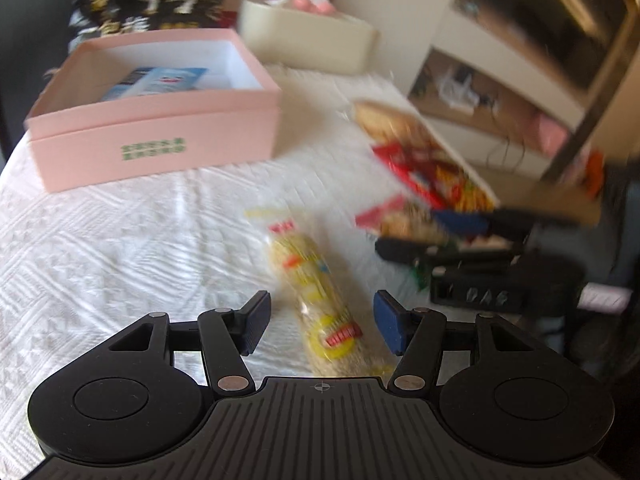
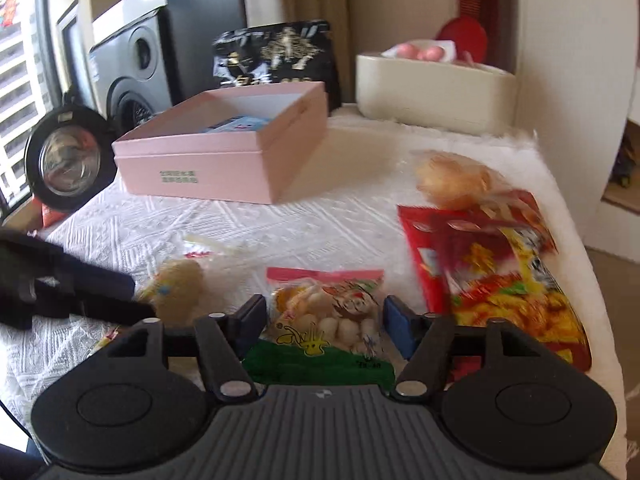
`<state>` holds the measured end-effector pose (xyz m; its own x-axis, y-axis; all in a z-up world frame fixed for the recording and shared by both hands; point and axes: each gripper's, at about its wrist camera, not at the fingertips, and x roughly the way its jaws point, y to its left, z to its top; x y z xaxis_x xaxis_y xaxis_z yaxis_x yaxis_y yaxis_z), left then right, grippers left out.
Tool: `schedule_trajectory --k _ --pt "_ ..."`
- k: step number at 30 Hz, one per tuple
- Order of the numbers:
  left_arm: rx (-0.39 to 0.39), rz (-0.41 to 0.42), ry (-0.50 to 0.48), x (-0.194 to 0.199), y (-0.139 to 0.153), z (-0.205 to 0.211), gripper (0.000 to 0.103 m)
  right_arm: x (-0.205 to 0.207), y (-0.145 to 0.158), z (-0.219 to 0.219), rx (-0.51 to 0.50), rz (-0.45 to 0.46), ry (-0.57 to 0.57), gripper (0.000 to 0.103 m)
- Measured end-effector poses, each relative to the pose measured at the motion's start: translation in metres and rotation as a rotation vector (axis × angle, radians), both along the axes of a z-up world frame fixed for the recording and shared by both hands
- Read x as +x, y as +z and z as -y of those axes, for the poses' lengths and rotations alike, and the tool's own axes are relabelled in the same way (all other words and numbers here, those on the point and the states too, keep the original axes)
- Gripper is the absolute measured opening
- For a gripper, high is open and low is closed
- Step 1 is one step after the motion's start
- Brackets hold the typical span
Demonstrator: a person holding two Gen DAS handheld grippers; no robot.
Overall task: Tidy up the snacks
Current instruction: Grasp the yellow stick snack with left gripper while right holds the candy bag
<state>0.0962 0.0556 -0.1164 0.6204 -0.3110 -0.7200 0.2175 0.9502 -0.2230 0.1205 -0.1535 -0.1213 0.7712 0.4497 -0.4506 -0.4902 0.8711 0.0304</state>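
Note:
My left gripper (image 1: 322, 324) stands open over a long yellow snack packet (image 1: 316, 300) that lies on the white cloth between its blue pads without touching them. My right gripper (image 2: 324, 322) is open around a small packet of white sweets (image 2: 324, 316) with a pink top and a green bottom. That packet lies flat, and its edges come close to both pads. A pink open box (image 2: 224, 152) stands further back with a blue packet (image 2: 236, 124) inside. In the left wrist view the pink box (image 1: 156, 132) is at the upper left.
Red chip bags (image 2: 500, 280) and a bagged bun (image 2: 452, 180) lie at the right, near the table's edge. A cream tub (image 2: 432, 92) and a black bag (image 2: 276, 56) stand at the back. A speaker (image 2: 132, 68) and a round black lamp (image 2: 66, 160) are at the left.

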Motion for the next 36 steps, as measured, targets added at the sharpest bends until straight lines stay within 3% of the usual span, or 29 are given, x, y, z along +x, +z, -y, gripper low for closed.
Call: schedule_trajectory --k 3,11,16,20,22,23,28,32,36 --pt "0.065 0.040 0.006 0.000 0.000 0.008 0.062 -0.005 -0.004 0.002 -0.023 -0.001 0.009 0.076" --pt "0.105 0.074 0.115 0.004 0.004 -0.017 0.065 -0.015 -0.011 -0.002 -0.068 0.002 0.063 0.099" --pt "0.040 0.076 0.156 0.007 0.000 -0.030 0.062 -0.013 -0.008 -0.003 -0.075 -0.041 0.075 0.102" --pt "0.046 0.106 0.156 0.006 -0.003 -0.024 0.063 -0.016 -0.009 -0.004 -0.095 -0.022 0.099 0.103" --pt "0.052 0.117 0.151 0.005 -0.005 -0.021 0.066 -0.018 -0.009 -0.003 -0.088 -0.015 0.094 0.101" --pt "0.062 0.122 0.142 0.005 -0.006 -0.019 0.067 -0.019 -0.006 -0.001 -0.074 -0.011 0.084 0.094" --pt "0.110 0.146 0.133 0.001 -0.010 -0.012 0.068 -0.015 0.011 0.013 0.050 0.026 -0.029 0.080" --pt "0.128 0.164 0.131 -0.002 -0.012 -0.010 0.068 -0.010 0.013 0.014 0.033 0.064 -0.115 0.069" --pt "0.142 0.171 0.125 -0.004 -0.012 -0.008 0.068 -0.007 0.007 0.017 0.018 0.053 -0.121 0.069"
